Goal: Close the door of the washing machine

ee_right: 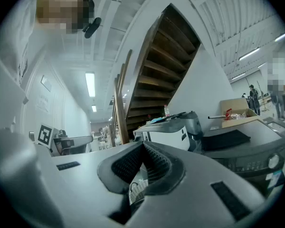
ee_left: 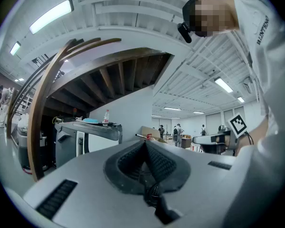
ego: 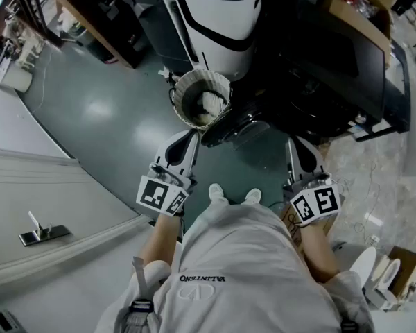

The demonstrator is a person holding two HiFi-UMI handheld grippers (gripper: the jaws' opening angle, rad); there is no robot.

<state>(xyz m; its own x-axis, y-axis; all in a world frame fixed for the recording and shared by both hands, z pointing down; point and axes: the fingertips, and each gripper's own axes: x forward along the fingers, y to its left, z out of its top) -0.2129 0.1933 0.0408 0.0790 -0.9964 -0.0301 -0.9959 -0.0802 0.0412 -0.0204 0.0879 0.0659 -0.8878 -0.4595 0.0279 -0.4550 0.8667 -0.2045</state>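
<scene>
The dark washing machine [ego: 333, 61] stands ahead on the right. Its round door [ego: 230, 127] is swung open toward the middle, between my two grippers. My left gripper [ego: 188, 139] is held level just left of the door, jaws shut and empty. My right gripper [ego: 292, 145] is level in front of the machine, also shut with nothing in it. In the left gripper view the shut left gripper [ee_left: 146, 144] faces a grey-and-white machine [ee_left: 85, 137]. The right gripper view shows the shut right gripper [ee_right: 143, 146] and the washing machine's control panel [ee_right: 256, 163] at the right.
A white laundry basket [ego: 202, 97] holding white cloth stands on the floor just beyond the open door. Behind it is a white-and-black machine [ego: 222, 16]. A wooden staircase [ee_right: 161, 65] rises at the left. A cardboard box [ee_right: 237, 112] lies on top of the machine.
</scene>
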